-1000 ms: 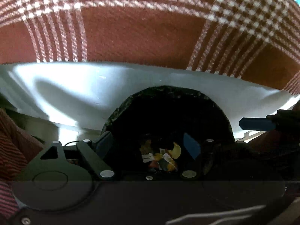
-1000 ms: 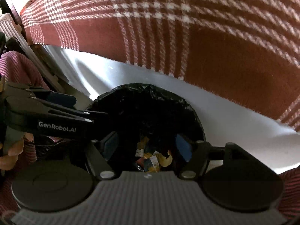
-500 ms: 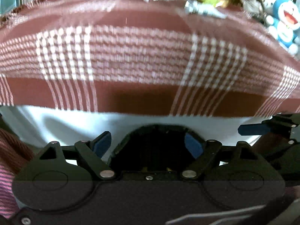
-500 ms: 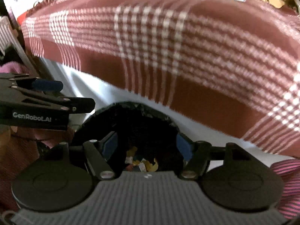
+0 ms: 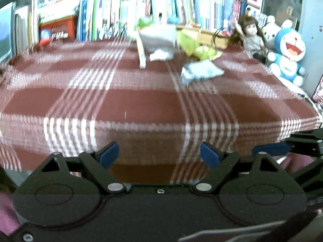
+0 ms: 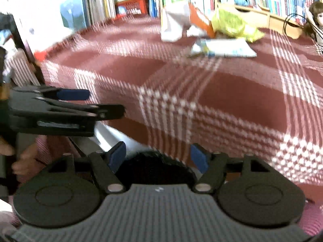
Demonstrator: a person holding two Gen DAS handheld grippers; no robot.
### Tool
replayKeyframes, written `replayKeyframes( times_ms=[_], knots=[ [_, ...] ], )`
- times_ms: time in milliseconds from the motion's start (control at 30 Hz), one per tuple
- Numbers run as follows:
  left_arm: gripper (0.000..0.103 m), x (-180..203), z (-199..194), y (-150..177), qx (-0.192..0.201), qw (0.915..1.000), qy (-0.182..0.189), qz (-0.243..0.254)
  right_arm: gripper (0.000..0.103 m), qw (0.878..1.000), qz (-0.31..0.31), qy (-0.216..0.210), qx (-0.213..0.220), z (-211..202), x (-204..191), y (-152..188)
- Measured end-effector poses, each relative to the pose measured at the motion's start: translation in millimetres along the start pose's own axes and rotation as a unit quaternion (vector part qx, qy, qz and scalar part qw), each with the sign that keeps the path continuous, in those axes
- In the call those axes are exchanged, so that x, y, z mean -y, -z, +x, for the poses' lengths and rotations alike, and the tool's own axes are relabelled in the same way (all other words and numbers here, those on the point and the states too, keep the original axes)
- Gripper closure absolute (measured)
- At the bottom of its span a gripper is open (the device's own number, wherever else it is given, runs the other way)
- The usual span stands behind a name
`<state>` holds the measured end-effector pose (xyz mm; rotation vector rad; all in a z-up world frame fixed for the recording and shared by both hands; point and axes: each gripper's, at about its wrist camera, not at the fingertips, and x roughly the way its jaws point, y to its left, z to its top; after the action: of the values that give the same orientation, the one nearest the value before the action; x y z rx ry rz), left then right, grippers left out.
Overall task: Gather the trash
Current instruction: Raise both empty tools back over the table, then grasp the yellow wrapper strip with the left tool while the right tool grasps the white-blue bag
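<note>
A lived-in home room is showing here. Packed bookshelves [image 5: 125, 10] are lining the back, and a doll [image 5: 251, 34] and plush toys [image 5: 288, 50] are sitting beside a plaid blanket [image 5: 153, 104].

Motion blur smears the plaid cloth [image 5: 141, 104] – the black bin [image 6: 155, 165] sits half-hidden behind the tool body.

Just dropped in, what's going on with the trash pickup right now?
Both grippers are empty. The left gripper is open; the right gripper's jaws are opening with nothing between them, above the black-lined bin. Trash waits at the far side of the plaid tablecloth: a white bag, yellow-green wrappers and a flat packet.
</note>
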<state>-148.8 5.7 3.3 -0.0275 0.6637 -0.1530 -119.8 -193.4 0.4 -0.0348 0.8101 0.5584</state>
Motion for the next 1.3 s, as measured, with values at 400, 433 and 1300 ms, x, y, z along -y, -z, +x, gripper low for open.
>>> replayKeyframes(
  times_ms=[400,433,1300],
  knots=[
    [0.014,9,41,-61,0.042,0.9989,0.019,0.012,0.015,0.991,-0.028,0.075,0.103,-8,38,-44],
    [0.015,11,47,-64,0.040,0.9989,0.021,0.012,0.015,0.990,-0.025,0.089,0.106,-6,45,-48],
    [0.095,25,134,-97,0.039,0.9988,0.031,-0.004,0.005,0.987,-0.029,0.130,0.091,67,103,-89]
  ],
)
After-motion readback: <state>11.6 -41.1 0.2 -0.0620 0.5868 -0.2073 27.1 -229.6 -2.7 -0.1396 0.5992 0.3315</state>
